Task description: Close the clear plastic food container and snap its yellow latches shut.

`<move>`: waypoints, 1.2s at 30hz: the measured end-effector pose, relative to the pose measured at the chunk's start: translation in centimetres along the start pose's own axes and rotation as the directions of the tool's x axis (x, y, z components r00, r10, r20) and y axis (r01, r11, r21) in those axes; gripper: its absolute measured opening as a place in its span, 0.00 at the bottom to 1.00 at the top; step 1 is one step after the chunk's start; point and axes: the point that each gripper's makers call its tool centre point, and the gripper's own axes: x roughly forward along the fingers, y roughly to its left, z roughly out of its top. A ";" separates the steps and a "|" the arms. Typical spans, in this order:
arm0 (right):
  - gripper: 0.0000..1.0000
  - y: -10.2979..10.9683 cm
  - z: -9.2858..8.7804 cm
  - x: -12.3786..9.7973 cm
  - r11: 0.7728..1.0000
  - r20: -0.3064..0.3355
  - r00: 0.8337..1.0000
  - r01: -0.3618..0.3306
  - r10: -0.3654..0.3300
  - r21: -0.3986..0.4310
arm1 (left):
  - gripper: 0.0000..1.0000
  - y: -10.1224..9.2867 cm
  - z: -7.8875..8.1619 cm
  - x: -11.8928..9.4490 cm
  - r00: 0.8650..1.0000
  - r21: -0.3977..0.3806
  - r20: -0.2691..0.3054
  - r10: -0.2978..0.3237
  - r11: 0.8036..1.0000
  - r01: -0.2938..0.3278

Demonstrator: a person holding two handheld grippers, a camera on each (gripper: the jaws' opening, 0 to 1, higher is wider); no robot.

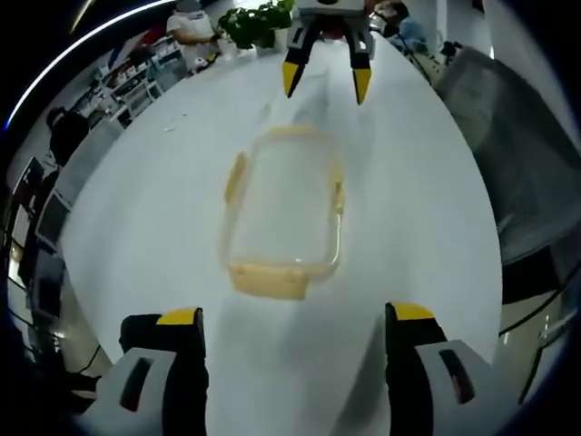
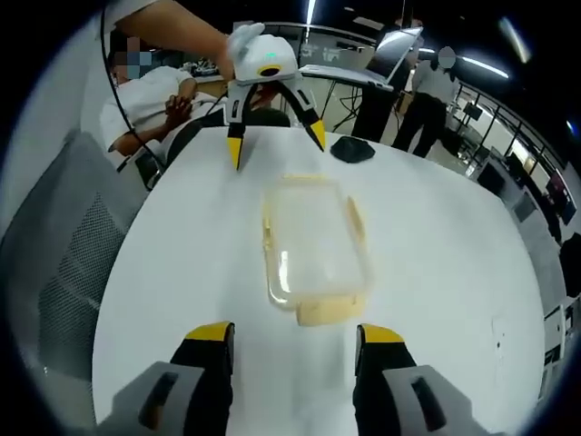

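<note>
- We see a clear food container (image 1: pixel 283 218) with yellow trim lying flat on a white table (image 1: pixel 136 227), between the two grippers and touching neither.
- In the left gripper view, our left gripper (image 1: pixel 295 331) shows at the bottom with its yellow-tipped jaws spread wide apart and nothing between them; the container sits just ahead of the tips.
- In the same view the right gripper (image 1: pixel 326 84) comes in from the far side of the container, its two yellow tips parted and holding nothing, hovering just beyond the container's far end.
- In the right gripper view, the right gripper (image 2: pixel 293 343) has its jaws open as well, with the container (image 2: pixel 313 245) just ahead of them.
- The near yellow latch (image 2: pixel 329 312) sticks out flat from the container's near end, close to the right gripper's tips; another latch (image 2: pixel 356 218) runs along the long side.
- The lid looks to be lying on the container, but we cannot tell whether any latch is snapped down.
- Across the container in that view, the left gripper (image 2: pixel 275 148) is open, held by a gloved hand (image 2: pixel 243 41).
- A dark object (image 2: pixel 352 149) lies on the table behind it.
- A green plant (image 1: pixel 259 23) stands at the table's far edge in the left gripper view.
- A seated person (image 2: pixel 150 100) and a standing person (image 2: pixel 427 100) show beyond the table.
</note>
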 end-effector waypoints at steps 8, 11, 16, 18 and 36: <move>0.52 -1.1 -0.2 0.9 0.999 -0.026 1.000 -0.005 0.003 -0.045 | 0.74 1.0 0.1 0.6 1.000 0.042 -0.026 -0.001 0.999 0.002; 0.52 -1.6 0.0 1.4 0.998 -0.033 0.999 -0.006 0.004 -0.064 | 0.74 1.3 0.0 1.0 0.999 0.063 -0.038 -0.009 0.998 0.011; 0.51 -2.4 0.0 2.1 0.996 -0.051 0.999 -0.001 -0.003 -0.092 | 0.71 1.5 0.0 1.4 0.998 0.100 -0.059 -0.022 0.995 0.028; 0.51 -2.6 0.0 2.4 0.996 -0.057 0.998 -0.009 0.003 -0.094 | 0.71 1.6 0.0 1.5 0.998 0.098 -0.061 -0.027 0.995 0.033; 0.49 -3.1 0.0 3.7 0.991 -0.087 0.995 -0.065 0.056 -0.114 | 0.64 2.0 0.9 2.4 0.996 0.046 -0.038 -0.083 0.995 0.085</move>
